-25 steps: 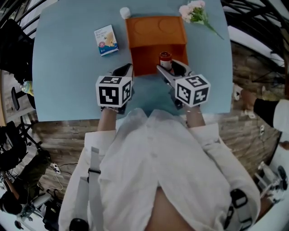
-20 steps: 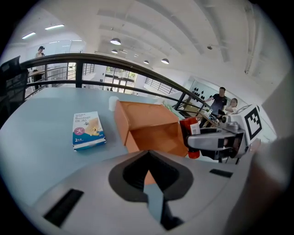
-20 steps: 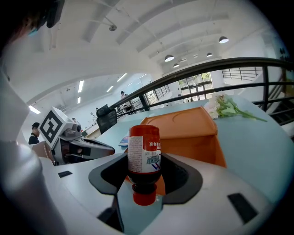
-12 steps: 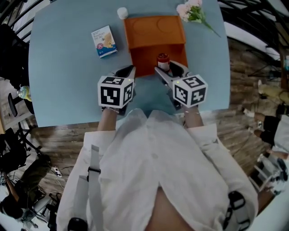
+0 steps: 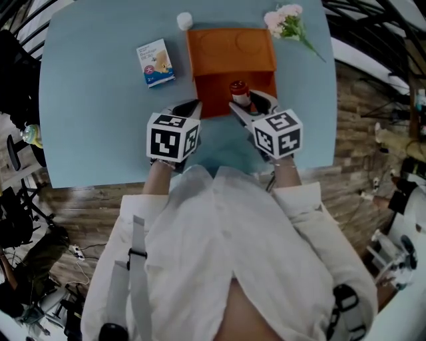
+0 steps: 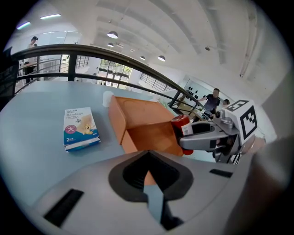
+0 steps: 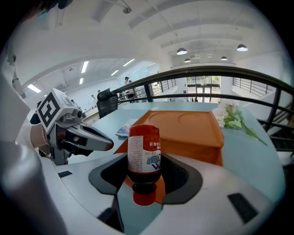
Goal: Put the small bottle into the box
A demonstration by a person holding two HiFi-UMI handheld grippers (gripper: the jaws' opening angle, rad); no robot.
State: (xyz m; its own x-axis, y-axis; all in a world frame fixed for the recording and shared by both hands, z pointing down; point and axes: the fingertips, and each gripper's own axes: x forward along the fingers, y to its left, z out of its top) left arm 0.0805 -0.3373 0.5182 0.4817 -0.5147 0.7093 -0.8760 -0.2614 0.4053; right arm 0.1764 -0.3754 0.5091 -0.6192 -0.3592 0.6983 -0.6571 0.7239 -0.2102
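A small red bottle [image 5: 239, 92] with a white label hangs cap down between the fingers of my right gripper [image 5: 244, 101], which is shut on it. In the right gripper view the bottle [image 7: 144, 158] fills the middle, in front of the orange box [image 7: 186, 125]. The box [image 5: 226, 88] lies open on the blue table, its lid [image 5: 230, 46] folded back. The bottle hovers at the box's near right edge. My left gripper [image 5: 187, 108] is shut and empty at the box's near left corner. From the left gripper view I see the box [image 6: 146, 132] and the bottle [image 6: 183, 127].
A blue-and-white bandage packet [image 5: 156, 62] lies left of the box. A small white round thing [image 5: 184, 20] sits at the lid's far left corner. Pink flowers [image 5: 287, 20] lie at the far right. The table's near edge [image 5: 100, 174] runs just behind both grippers.
Almost nothing has changed. Both grippers keep their places at the box's near edge, and the bottle stays held in the right one. The head view has shifted slightly.
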